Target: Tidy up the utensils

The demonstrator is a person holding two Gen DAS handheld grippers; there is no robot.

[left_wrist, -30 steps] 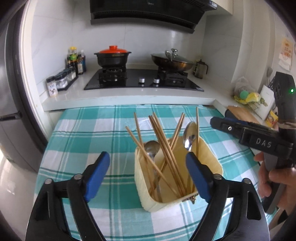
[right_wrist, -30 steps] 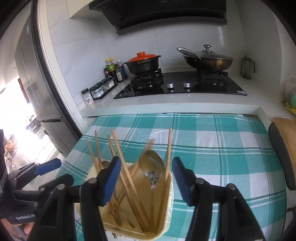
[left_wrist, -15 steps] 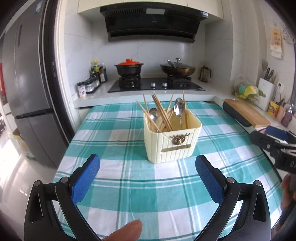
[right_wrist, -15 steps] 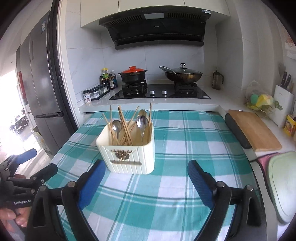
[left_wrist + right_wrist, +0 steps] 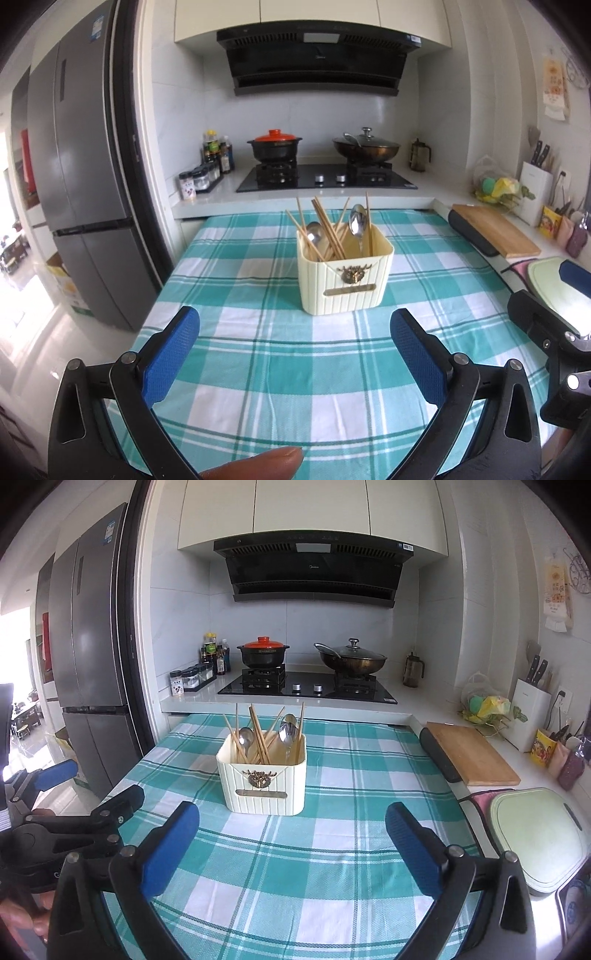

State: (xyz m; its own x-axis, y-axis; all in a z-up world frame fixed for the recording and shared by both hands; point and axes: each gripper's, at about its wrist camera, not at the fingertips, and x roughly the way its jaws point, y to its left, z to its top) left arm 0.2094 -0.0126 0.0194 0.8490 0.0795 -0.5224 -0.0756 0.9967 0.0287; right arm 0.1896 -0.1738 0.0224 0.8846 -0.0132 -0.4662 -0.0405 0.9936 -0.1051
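From the left wrist camera, the left gripper [image 5: 294, 349] hangs over the near part of the table with its blue-padded fingers [image 5: 170, 353] spread wide and nothing between them; a fingertip of the person's hand [image 5: 255, 461] shows at the bottom edge. Ahead of it, clear of both pads, the cream utensil holder [image 5: 345, 275] stands upright on the teal checked tablecloth [image 5: 258, 369], toward the far half of the table. Wooden chopsticks [image 5: 327, 230] lean in it at several angles, and two metal spoons [image 5: 357, 220] stand bowl-up among them. The right gripper [image 5: 554, 332] shows at the right edge, beside a pale green board [image 5: 546, 284]. Beyond the table are the black hob [image 5: 325, 179] with a red-lidded pot [image 5: 275, 142] and a lidded wok [image 5: 366, 147]. From the right wrist camera, the right gripper [image 5: 291, 847] is likewise wide open and empty, its pads [image 5: 413, 849] well short of the utensil holder [image 5: 264, 779], which sits ahead and a little left of centre with the chopsticks [image 5: 258, 734] and spoons [image 5: 288, 725] inside. The left gripper [image 5: 70, 805] appears low at the left, open, near the table's edge. A wooden cutting board [image 5: 471, 753] lies on the counter to the right, and a grey refrigerator [image 5: 88, 646] stands at the left.
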